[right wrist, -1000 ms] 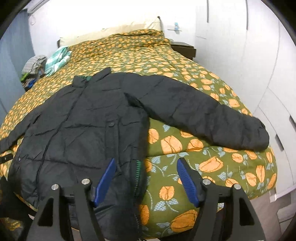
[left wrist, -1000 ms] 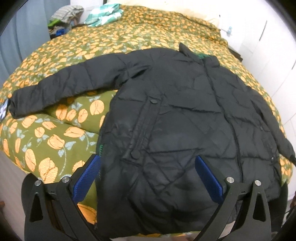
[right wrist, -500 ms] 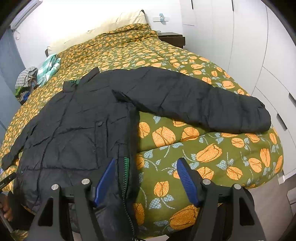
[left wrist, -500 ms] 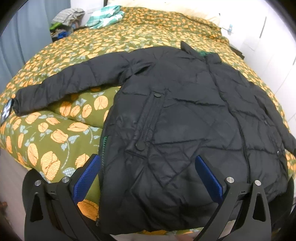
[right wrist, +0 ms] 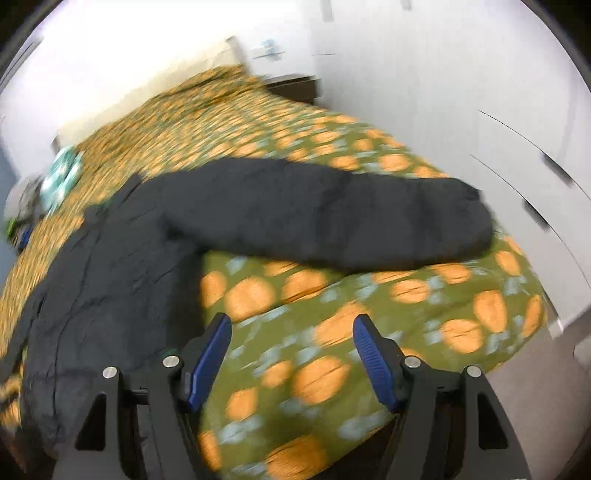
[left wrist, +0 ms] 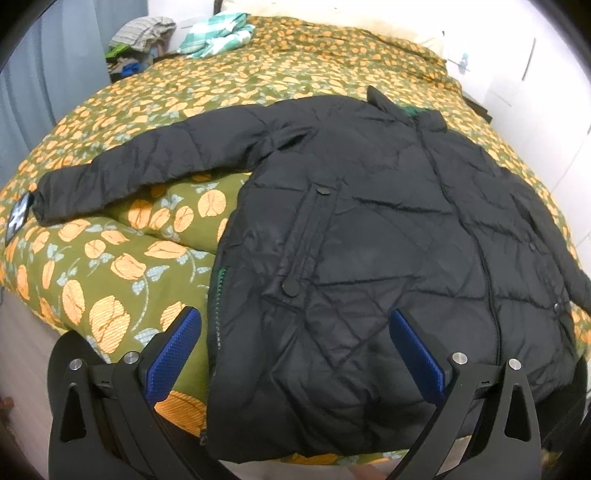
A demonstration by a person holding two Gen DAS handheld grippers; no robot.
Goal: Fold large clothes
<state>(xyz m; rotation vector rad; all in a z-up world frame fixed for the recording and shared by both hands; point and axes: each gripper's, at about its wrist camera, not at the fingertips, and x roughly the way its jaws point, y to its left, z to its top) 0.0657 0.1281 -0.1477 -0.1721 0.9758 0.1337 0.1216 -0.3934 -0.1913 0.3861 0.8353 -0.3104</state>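
1. The right tool (right wrist: pixel 291 350) has swung toward the jacket's (left wrist: pixel 369 258) right sleeve (right wrist: pixel 332 218) over the last second. Its view is now blurred and tilted, and the sleeve sits nearer and more central than before, where the jacket's side hem used to lie between the fingers.
2. The left tool (left wrist: pixel 295 347) has barely shifted; its view of the jacket matches the earlier one, only a touch closer.
3. My reading: folding has not begun. The jacket lies flat, front up, on the bed (left wrist: pixel 110 258), both sleeves spread outward, and the right hand looks to be heading for a sleeve to fold it inward.
4. Right tool: jaws apart at a middling width, holding nothing; only the floral cover shows between the blue pads (right wrist: pixel 210 362), and they hover short of the sleeve.
5. Left tool: jaws wide apart, empty, framing the jacket's lower hem without visibly touching it.
6. Other clothes (left wrist: pixel 214 33) lie at the bed's far corner, well apart.
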